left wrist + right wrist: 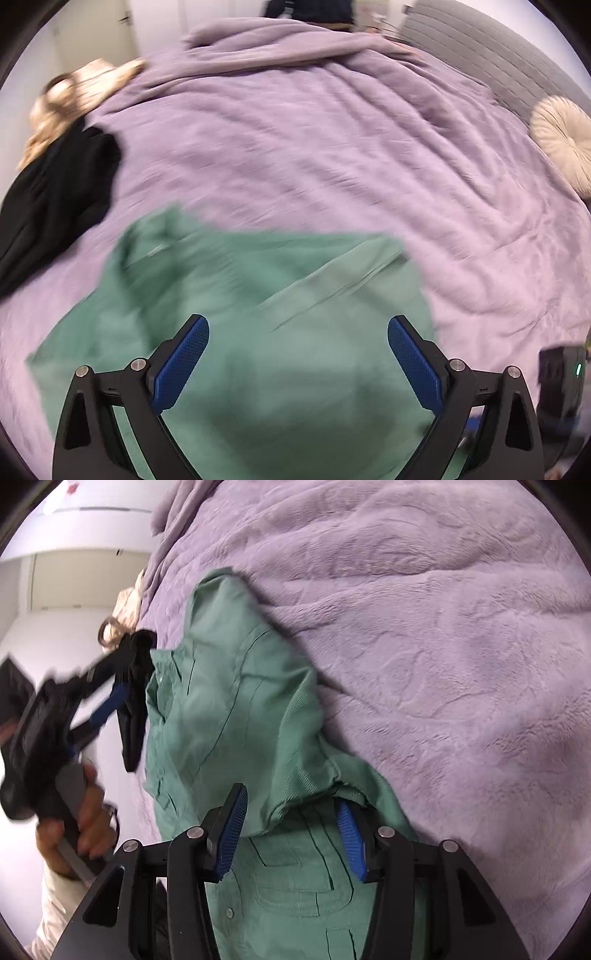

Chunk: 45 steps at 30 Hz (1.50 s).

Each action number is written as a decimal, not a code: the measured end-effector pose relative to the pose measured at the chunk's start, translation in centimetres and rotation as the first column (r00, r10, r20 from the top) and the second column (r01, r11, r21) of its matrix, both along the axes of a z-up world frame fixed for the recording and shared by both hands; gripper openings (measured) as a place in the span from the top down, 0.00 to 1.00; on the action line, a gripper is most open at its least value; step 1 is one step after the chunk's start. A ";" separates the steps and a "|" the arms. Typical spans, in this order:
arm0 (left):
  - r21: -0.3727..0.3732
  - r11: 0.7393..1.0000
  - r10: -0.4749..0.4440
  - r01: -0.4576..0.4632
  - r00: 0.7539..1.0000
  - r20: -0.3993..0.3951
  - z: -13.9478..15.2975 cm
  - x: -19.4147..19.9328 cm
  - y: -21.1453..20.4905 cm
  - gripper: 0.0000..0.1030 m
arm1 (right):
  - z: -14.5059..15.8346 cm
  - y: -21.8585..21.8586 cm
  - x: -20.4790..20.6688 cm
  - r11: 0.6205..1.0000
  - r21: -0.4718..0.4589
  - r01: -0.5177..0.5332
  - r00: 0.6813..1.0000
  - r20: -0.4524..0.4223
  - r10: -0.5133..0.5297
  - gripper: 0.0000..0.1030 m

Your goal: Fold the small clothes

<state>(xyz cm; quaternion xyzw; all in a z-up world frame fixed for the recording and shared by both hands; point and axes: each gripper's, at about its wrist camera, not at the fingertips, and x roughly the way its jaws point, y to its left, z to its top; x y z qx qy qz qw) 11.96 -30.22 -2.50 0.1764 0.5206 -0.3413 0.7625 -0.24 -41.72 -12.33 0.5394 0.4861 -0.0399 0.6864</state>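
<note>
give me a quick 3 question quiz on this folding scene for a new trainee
1. True or false: the left gripper is clamped shut on the green garment.
2. Multiple choice: what does the green garment lie on? A. a wooden table B. a lilac blanket C. a tiled floor
3. Short answer: in the left wrist view, which piece of clothing lies to the left of the green garment?

Key
1. False. Its jaws stand wide apart above the cloth.
2. B
3. The black garment, at the blanket's left edge.
</note>
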 end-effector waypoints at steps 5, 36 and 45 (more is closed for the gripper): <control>0.104 0.983 -0.155 0.152 0.988 0.027 -3.5 0.0 -10.8 0.07 | -1.4 -0.6 -0.5 0.995 0.083 0.056 0.998 0.020 -0.058 0.49; 0.133 0.956 0.254 -0.260 0.966 0.057 -1.5 0.9 10.3 0.87 | 5.3 0.2 -0.2 0.972 -0.189 -0.140 0.986 0.062 0.154 0.83; 0.173 0.847 0.506 -0.502 0.862 0.027 -4.5 0.3 22.7 0.87 | 6.6 1.8 10.3 0.847 -0.432 -0.309 0.939 0.003 0.344 0.83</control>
